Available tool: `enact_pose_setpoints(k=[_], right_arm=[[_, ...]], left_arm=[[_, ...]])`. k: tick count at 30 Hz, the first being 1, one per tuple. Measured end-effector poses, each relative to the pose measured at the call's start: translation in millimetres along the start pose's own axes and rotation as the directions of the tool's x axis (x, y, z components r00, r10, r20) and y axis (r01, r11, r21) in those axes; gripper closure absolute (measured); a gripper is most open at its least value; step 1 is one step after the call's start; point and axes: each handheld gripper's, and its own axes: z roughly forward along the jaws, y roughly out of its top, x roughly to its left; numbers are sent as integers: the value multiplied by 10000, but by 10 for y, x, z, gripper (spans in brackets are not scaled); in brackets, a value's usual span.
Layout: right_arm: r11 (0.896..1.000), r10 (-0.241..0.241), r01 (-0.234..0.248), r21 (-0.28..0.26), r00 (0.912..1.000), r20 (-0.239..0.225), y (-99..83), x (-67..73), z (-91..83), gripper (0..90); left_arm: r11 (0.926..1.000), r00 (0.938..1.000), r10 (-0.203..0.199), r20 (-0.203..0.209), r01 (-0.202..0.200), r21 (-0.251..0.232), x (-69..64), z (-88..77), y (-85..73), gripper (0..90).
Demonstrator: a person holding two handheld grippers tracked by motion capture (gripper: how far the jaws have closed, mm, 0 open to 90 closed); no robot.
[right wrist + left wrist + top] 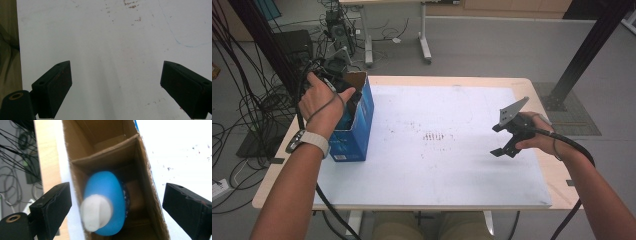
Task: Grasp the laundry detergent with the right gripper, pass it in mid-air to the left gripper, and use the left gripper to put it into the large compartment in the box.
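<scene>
Box (357,130), blue cardboard, near compartment holds blue bottle (106,200) with white cap. Left gripper (116,205) above box, jaws apart, bottle untouched. Right gripper (507,137) well right of box, jaws apart, empty.

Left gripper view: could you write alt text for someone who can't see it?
A blue bottle with a white cap stands in a compartment of an open cardboard box, seen from above. The left gripper hangs over it, black jaws wide apart, not touching.

one blue bottle (106,197), one cardboard box (358,125), two tongs.
</scene>
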Motion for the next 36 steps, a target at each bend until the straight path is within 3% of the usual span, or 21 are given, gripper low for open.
enact_pose_setpoints(k=[5, 7, 9, 10, 13, 16, 17, 19, 23, 28, 30, 32, 33, 36], right_arm=[[10000, 59, -60, 79, 10000, 35, 7, -3, -21, 102], [10000, 68, -68, 69, 10000, 54, 8, -4, -31, 102], [9999, 93, -93, 51, 9999, 55, 8, -4, -40, 102], [9999, 120, -121, 45, 9999, 72, 7, -4, -42, 102], [9997, 257, -257, -29, 9996, 80, -8, -18, -54, 102], [9996, 285, -286, 49, 9996, 78, -18, -16, -61, 102], [9996, 290, -290, 46, 9995, 83, -18, -15, -64, 102], [9995, 313, -313, 1, 9995, 97, -23, -22, -73, 102], [9993, 376, -376, 14, 9992, 110, -32, -26, -84, 102], [9993, 363, -363, 22, 9993, 118, -27, -34, -107, 102], [9993, 360, -360, 38, 9992, 144, -17, -38, -114, 102], [9994, 338, -338, 37, 9993, 148, -7, -38, -118, 102], [9994, 352, -352, 35, 9993, 149, -1, -38, -120, 102], [9994, 344, -344, 38, 9993, 164, 9, -42, -126, 102]], left_arm=[[9995, 9997, 235, 106, -233, -208, 13, -138, 41, 81], [9980, 9978, 550, 372, -538, -319, -4, -186, 68, 71], [9930, 9920, 1109, 606, -1081, -470, -50, -231, 98, 76], [9878, 9861, 1471, 779, -1423, -635, -81, -267, 119, 82], [9753, 9746, 2044, 912, -1948, -1043, -166, -349, 167, 83], [9613, 9555, 2603, 1386, -2431, -1295, -246, -410, 231, 79], [9553, 9460, 2851, 1544, -2672, -1267, -277, -418, 253, 76], [9419, 9298, 3294, 1641, -3113, -1265, -342, -420, 296, 76], [9236, 9053, 3785, 1929, -3559, -1421, -428, -410, 343, 74], [8929, 8696, 4452, 2136, -4131, -1794, -542, -385, 357, 79], [8795, 8530, 4717, 2232, -4368, -1892, -595, -377, 356, 78], [8583, 8259, 5104, 2396, -4717, -2021, -666, -369, 355, 79], [8544, 8215, 5169, 2406, -4777, -2044, -680, -369, 356, 78], [8323, 7920, 5531, 2587, -5111, -2148, -779, -359, 363, 75]])
